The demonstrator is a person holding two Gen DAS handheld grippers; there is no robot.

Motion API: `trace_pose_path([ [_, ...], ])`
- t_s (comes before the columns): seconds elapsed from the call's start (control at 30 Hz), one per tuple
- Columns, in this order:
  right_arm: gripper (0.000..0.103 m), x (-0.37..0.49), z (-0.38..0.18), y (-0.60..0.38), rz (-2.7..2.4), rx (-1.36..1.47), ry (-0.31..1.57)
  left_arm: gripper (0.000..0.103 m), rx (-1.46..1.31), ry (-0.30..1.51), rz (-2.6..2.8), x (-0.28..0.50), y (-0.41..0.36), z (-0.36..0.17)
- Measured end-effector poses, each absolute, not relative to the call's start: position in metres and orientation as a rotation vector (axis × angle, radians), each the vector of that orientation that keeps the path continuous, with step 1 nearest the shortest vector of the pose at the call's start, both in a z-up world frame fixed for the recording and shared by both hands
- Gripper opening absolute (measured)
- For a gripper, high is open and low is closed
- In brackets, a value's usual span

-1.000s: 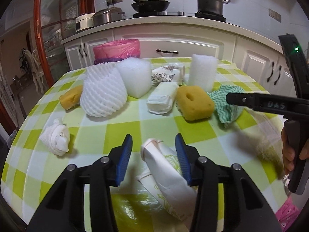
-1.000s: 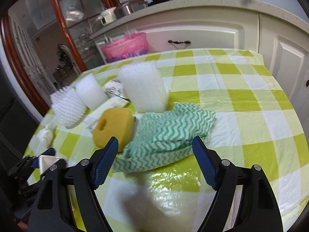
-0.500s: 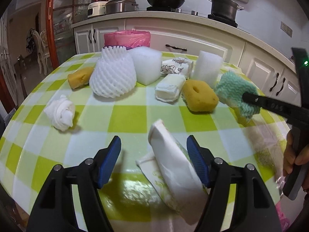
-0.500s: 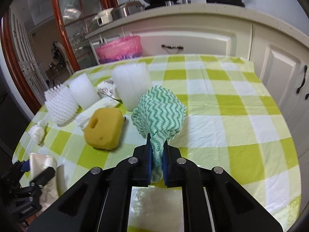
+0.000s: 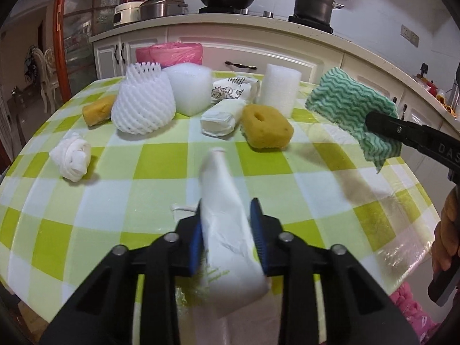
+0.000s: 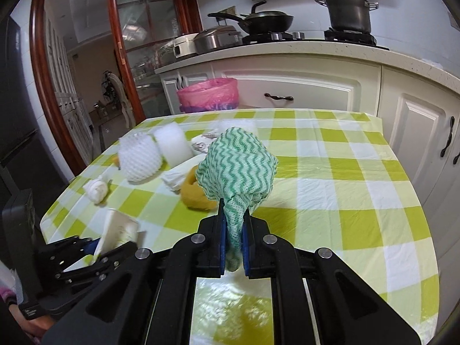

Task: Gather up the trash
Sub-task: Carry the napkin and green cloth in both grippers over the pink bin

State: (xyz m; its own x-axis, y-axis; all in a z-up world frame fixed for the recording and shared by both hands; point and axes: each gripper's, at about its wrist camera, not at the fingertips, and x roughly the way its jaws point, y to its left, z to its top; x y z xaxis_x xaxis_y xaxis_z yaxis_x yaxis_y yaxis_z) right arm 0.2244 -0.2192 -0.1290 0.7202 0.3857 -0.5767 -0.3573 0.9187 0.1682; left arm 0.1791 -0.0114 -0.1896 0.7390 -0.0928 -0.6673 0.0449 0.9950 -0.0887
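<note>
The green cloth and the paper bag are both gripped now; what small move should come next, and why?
Probably carry both toward the pink-lined bin beyond the table's far edge. The right gripper pinches the green cloth clear of the table, and the left gripper is closed on the paper bag.

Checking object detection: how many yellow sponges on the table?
2. One sponge with a hole sits mid-table right of the white pack; the other sponge lies at the left, partly behind the foam net. More may be hidden behind foam.
</note>
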Motion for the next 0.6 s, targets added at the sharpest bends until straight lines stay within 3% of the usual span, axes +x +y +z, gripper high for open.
trace_pose_path([
  [0.6, 0.011, 0.226, -0.101, -0.180, 0.503, 0.017, 0.607, 0.024, -0.041, 0.589, -0.019, 0.182, 0.011, -0.136],
])
